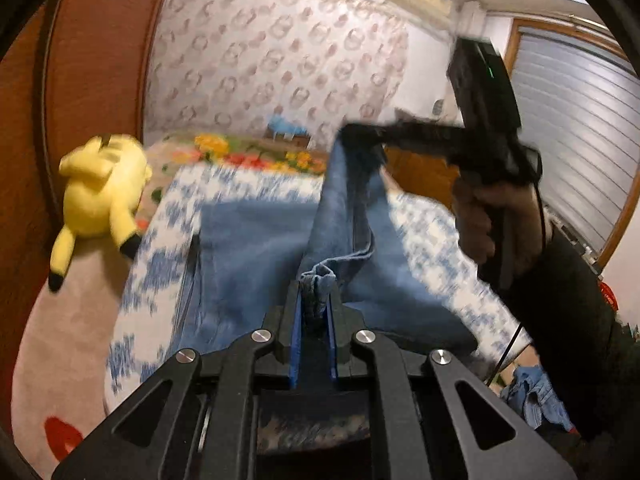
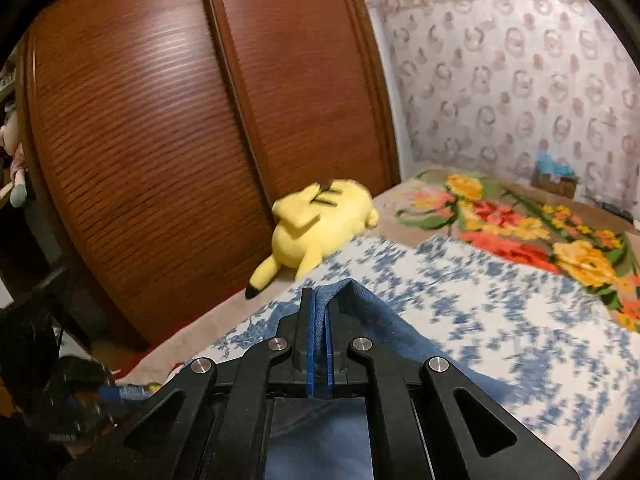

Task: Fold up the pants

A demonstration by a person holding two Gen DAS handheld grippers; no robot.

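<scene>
Blue denim pants [image 1: 256, 248] lie on a blue-and-white floral sheet [image 1: 156, 264] on a bed. My left gripper [image 1: 315, 300] is shut on a bunched hem of the pants near the bottom of its view. One leg rises as a strip [image 1: 344, 208] to my right gripper [image 1: 362, 132], held by a hand [image 1: 492, 220] up at the right. In the right wrist view my right gripper [image 2: 320, 304] is shut on a thin fold of the denim [image 2: 376, 316], which drapes off to the right.
A yellow plush toy [image 1: 100, 196] [image 2: 320, 224] lies at the bed's left edge beside a brown wardrobe [image 2: 160, 120]. A flowered blanket [image 2: 520, 228] covers the far end of the bed. More blue cloth [image 1: 536, 396] lies low at the right.
</scene>
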